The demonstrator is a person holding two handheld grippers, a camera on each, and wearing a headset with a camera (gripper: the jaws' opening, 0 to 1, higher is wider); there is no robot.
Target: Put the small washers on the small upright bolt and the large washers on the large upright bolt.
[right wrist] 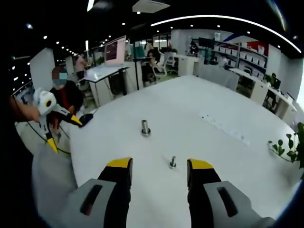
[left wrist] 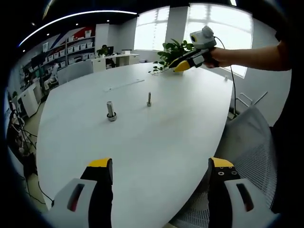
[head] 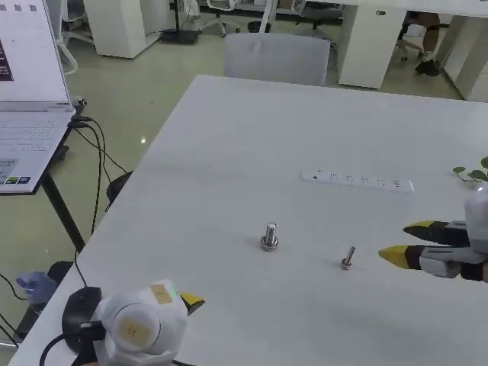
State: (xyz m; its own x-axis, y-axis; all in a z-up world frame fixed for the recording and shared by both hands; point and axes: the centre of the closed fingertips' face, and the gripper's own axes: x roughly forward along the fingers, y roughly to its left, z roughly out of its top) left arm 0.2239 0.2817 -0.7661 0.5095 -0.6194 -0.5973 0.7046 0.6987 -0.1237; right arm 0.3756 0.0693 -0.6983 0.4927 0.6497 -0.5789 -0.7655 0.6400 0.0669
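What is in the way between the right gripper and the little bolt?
Nothing visible. Bare table lies between the right gripper and the small bolt. The power strip lies farther back, off that path.

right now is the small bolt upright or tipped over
Upright. The small bolt stands on its wider end on the white table, shank pointing up, in the head view and both gripper views.

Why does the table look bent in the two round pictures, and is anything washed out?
Left gripper view: the fisheye lens bends the table into a curve, and the windows are blown out white. Right gripper view: same bending; the ceiling light strip arcs. Head view: straight lines, even light; the large bolt and small bolt cast hardly any shadow.
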